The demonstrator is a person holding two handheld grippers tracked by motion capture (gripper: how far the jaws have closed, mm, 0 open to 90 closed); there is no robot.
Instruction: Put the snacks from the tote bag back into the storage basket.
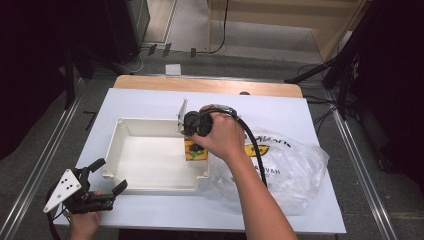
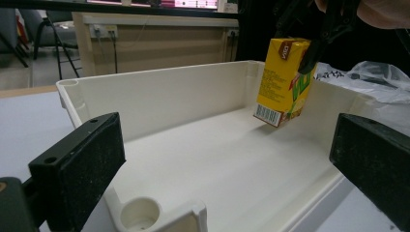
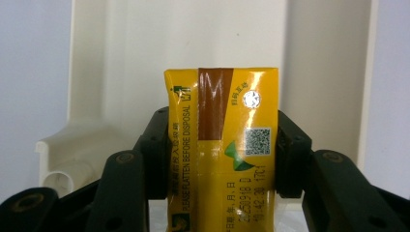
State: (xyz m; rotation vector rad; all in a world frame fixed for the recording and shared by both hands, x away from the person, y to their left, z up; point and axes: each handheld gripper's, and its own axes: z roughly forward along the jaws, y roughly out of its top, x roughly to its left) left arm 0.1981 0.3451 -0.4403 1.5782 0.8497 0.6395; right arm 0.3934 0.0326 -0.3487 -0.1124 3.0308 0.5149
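- My right gripper [image 1: 196, 145] is squeezing a yellow drink carton [image 1: 196, 151]. In the right gripper view the two black jaws press on both sides of the carton [image 3: 222, 145], so it is held tight.
- The carton hangs in the air over the right end of the white tray [image 1: 125, 131]. In the left gripper view I see it [image 2: 283, 79] tilted, with its bottom corner off the tray floor and a small shadow under it.
- The carton top has a brown strip, a silver dot for the straw and a little square code. Along one side I read "PLEASE FLATTEN BEFORE DISPOSAL".
- The person's right hand [image 1: 220, 135] wraps around the right gripper from above. A black cable [image 1: 255, 145] runs back from it along the arm.
- My left gripper [image 1: 107, 185] sits near the front left corner of the table, just beside the tray's near left corner. Its jaws are spread wide and hold nothing.
- In the left gripper view the two black pads [image 2: 80, 164] stand far apart, and the tray [image 2: 159, 101] is between them, farther off.
- The left hand [image 1: 82, 222] holds that gripper from below, and a grey three-cornered plate [image 1: 62, 189] sits on top of it.
- A clear plastic bag [image 1: 295, 170] with some print on it lies to the right of the tray, touching the tray's right end.
- The tray and bag sit on a white sheet [image 1: 310, 112] that covers most of the wooden table [image 1: 210, 84].
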